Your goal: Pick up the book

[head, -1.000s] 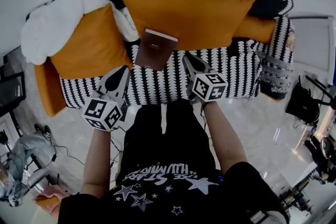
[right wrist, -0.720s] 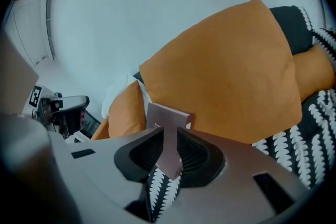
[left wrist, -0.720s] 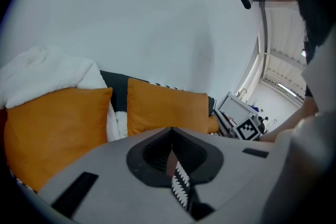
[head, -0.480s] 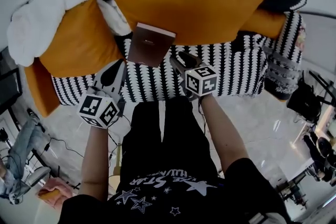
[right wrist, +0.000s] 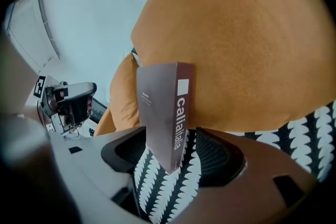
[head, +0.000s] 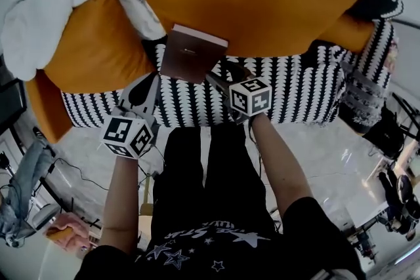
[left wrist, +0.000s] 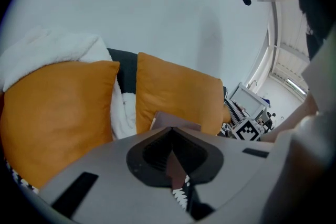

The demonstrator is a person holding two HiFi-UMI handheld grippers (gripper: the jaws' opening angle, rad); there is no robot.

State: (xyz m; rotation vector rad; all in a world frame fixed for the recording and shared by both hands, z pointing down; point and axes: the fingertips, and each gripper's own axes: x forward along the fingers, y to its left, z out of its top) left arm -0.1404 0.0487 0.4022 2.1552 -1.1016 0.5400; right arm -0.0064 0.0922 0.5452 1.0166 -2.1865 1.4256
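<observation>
Your left gripper (left wrist: 172,135) covers nearly all of the book (left wrist: 178,120) with its own body; only the top edge shows above the closed jaws. Ahead of your right gripper (right wrist: 172,157), whose jaws have just been opening with the book between them, the book hides part of the big cushion (right wrist: 252,44), which runs off the top and right edges. The cover's small print is unreadable.
</observation>
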